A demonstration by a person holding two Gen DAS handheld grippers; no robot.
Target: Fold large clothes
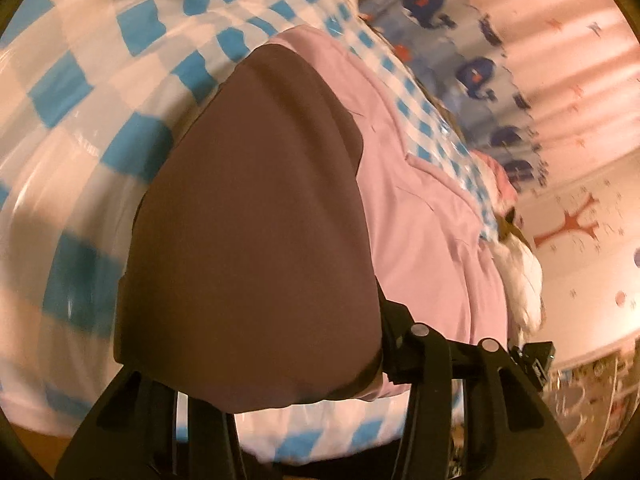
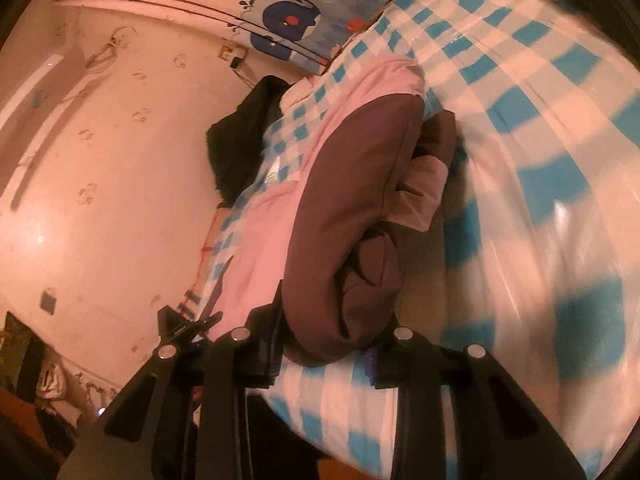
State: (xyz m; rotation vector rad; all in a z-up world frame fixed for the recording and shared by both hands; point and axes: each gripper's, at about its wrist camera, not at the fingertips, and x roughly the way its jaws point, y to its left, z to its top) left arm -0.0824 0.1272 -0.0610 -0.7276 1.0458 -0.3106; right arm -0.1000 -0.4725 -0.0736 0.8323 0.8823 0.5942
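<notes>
A large brown garment (image 1: pixel 256 216) hangs folded over in front of the left wrist camera, over a pink garment (image 1: pixel 424 208) lying on the blue-and-white checked cover (image 1: pixel 80 92). My left gripper (image 1: pixel 280 380) is shut on the brown garment's near edge; its fingertips are hidden by cloth. In the right wrist view the brown garment (image 2: pixel 352 208) is a bunched fold lying on the pink garment (image 2: pixel 264 248). My right gripper (image 2: pixel 328 344) is shut on the brown fold's near end. The other gripper (image 2: pixel 180 328) shows at the left.
The checked cover (image 2: pixel 540 160) lies over a bed. A whale-print cloth (image 2: pixel 304 12) lies along the far edge. A black garment (image 2: pixel 240 140) and a white fluffy item (image 1: pixel 520 280) lie at the bed's edge beside pink walls.
</notes>
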